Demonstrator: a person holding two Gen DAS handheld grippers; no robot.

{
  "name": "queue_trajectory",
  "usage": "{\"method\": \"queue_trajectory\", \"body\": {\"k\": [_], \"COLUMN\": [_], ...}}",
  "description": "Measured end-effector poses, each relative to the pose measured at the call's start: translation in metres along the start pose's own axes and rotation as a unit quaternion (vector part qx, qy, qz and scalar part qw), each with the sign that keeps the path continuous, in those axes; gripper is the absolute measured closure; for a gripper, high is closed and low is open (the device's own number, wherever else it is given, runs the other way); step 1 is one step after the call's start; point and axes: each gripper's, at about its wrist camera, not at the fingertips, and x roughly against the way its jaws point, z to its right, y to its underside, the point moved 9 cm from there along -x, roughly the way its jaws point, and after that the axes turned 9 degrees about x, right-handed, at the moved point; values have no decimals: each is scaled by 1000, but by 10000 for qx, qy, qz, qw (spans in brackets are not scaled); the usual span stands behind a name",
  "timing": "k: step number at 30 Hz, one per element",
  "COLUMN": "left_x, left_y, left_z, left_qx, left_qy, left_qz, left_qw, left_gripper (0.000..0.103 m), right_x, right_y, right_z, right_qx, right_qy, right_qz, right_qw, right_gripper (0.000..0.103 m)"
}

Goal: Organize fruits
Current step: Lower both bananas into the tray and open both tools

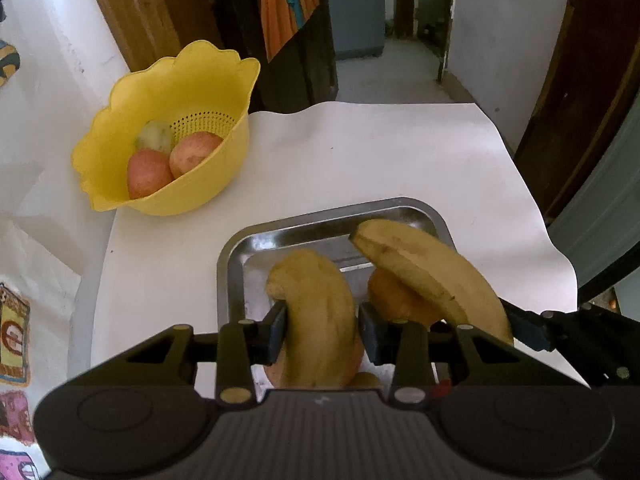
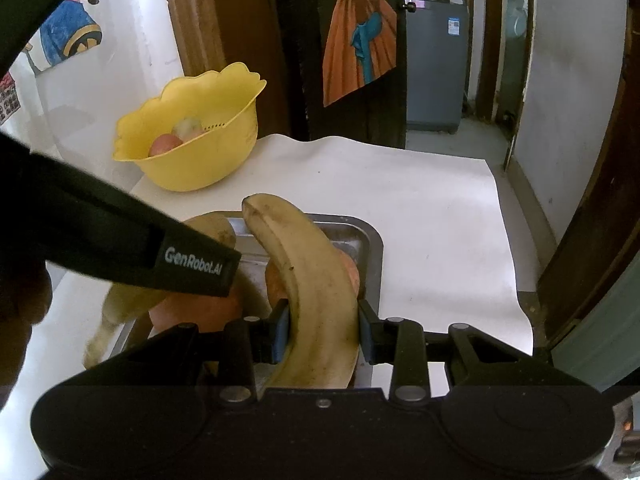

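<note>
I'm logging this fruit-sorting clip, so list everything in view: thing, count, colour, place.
bananas: 2, yellow, one in the left hand-held gripper, one in the right, both over the tray
oranges: at least 2, orange, in tray
tray: 1, steel, near table edge
colander bowl: 1, yellow, far left
apples: 2, red, in bowl
greenish fruit: 1, in bowl
table cover: 1, white
left hand-held gripper: black, shut on banana
right hand-held gripper: black, shut on banana
</note>
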Motion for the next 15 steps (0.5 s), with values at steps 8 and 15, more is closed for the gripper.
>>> {"method": "queue_trajectory", "body": {"k": [8, 15], "left_x": [5, 18], "left_y": [7, 12], "left_z": [-5, -11], "left_qx": [135, 384], "left_qy": [-86, -50], "left_qz": [159, 395], "left_qw": [9997, 9985], "left_gripper": [48, 37], "right_x": [-1, -1], "right_y": [7, 15], "right_z": [2, 4], "right_qx": [-70, -88], "right_qy": [-99, -214], "right_qz": [-24, -37], "right_qw": [9999, 9997], "right_gripper": [61, 56]}}
